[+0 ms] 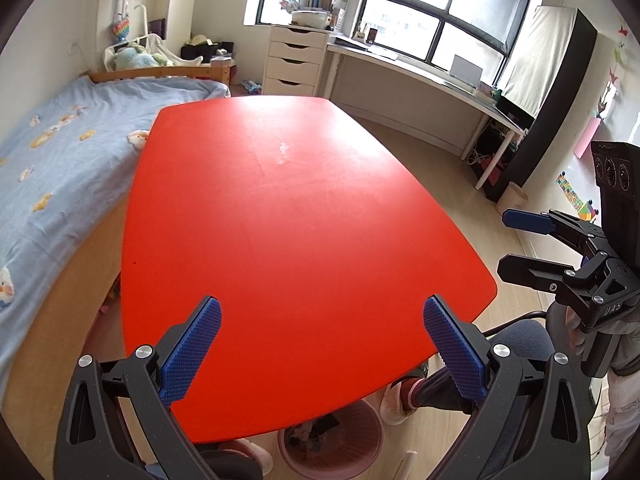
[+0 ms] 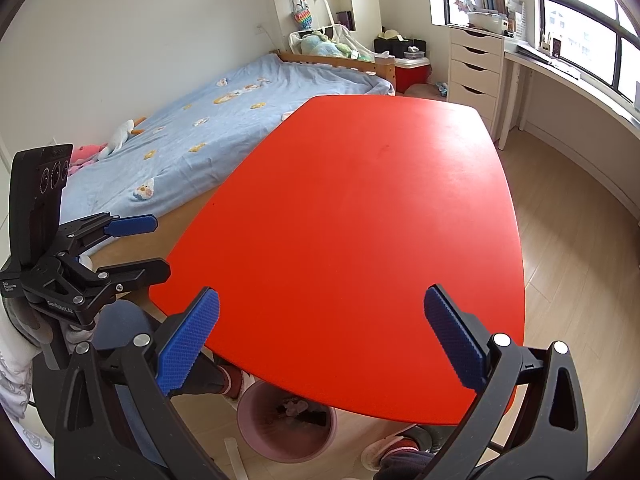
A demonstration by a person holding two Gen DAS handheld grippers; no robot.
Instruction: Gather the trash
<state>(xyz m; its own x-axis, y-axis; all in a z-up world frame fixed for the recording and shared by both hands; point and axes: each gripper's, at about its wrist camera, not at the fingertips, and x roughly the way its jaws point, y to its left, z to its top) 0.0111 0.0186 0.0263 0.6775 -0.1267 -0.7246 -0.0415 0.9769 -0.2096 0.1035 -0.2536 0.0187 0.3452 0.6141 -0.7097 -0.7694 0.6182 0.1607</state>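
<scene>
Where jaws gape, glossy red tabletop [image 1: 304, 220], round pink bin [image 2: 286, 428]

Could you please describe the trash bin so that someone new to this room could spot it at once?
Start at the big red table beside the blue-covered bed. Look at the floor under the table's near edge: a round pink bin stands there, partly under the tabletop, with trash inside. Nothing else there is a pink open-topped container.

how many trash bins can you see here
1: a pink bin on the floor under the near edge of the red table, with some trash inside. Others may be hidden behind the table or bed.
</scene>
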